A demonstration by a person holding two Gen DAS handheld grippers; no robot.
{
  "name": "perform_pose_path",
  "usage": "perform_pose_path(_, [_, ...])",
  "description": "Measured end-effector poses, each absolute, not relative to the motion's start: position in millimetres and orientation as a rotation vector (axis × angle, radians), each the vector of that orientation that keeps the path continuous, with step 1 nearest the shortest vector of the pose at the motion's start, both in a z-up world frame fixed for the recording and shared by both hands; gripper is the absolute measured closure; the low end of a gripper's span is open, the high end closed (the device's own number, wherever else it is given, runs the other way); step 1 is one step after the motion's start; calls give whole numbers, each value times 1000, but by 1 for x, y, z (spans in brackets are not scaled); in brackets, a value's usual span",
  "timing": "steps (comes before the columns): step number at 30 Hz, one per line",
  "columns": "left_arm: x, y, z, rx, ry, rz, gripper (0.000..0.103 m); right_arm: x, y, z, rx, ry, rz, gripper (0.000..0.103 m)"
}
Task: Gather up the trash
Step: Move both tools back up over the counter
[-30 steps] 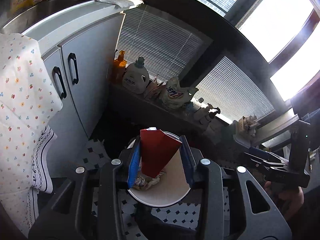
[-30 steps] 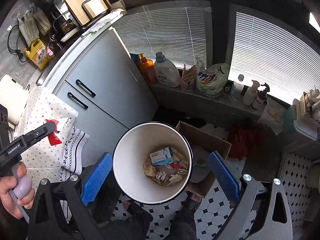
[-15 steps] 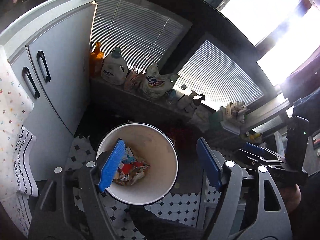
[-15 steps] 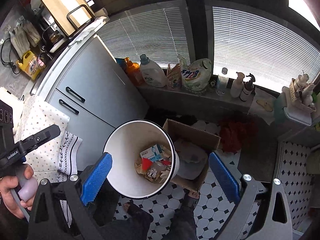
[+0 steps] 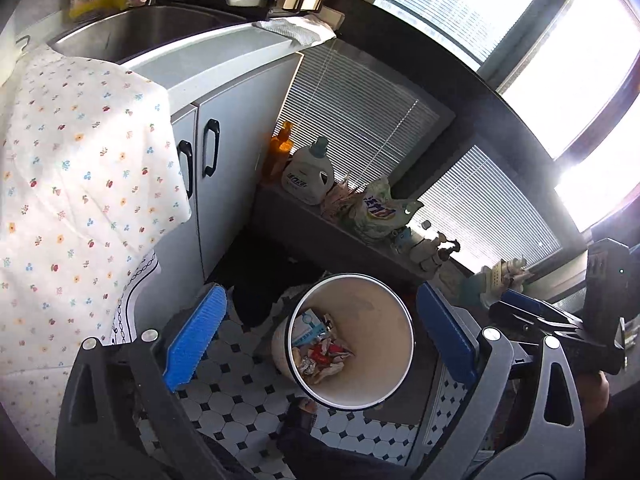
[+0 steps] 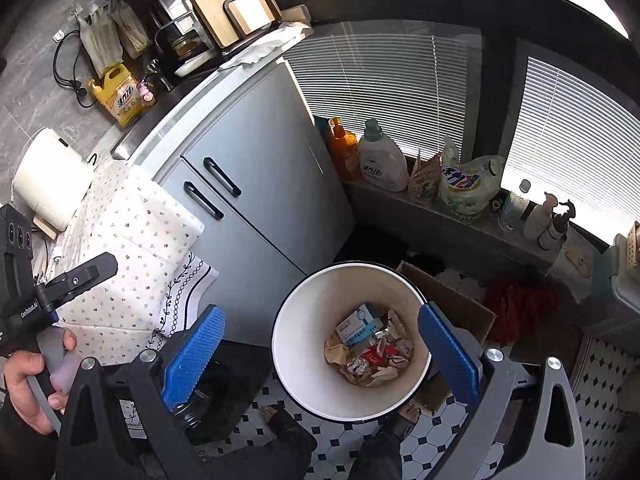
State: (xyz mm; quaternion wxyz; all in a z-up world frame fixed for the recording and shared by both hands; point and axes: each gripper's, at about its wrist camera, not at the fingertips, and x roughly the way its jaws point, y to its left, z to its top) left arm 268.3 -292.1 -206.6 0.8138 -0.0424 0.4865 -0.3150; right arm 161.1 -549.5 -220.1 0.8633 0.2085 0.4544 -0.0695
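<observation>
A white round trash bin stands on the tiled floor below both grippers. Inside lies crumpled trash: a red wrapper, foil, brown paper and a small blue-and-white box. My left gripper is open and empty, held above the bin. My right gripper is open and empty, also above the bin. Each gripper shows at the edge of the other's view.
A grey cabinet with black handles stands left of the bin, under a sink counter. A floral tablecloth hangs at the left. A cardboard box lies behind the bin. Detergent bottles line the low sill.
My left gripper opened and dropped the red wrapper into the bin. It then swung left and back, so the cabinet and tablecloth fill more of its view.
</observation>
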Motion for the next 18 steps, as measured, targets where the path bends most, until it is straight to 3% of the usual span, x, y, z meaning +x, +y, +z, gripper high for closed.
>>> perform_pose_path(18, [275,-102,-168,-273,885,-323,6,263,-390,-167,257,909,162,8])
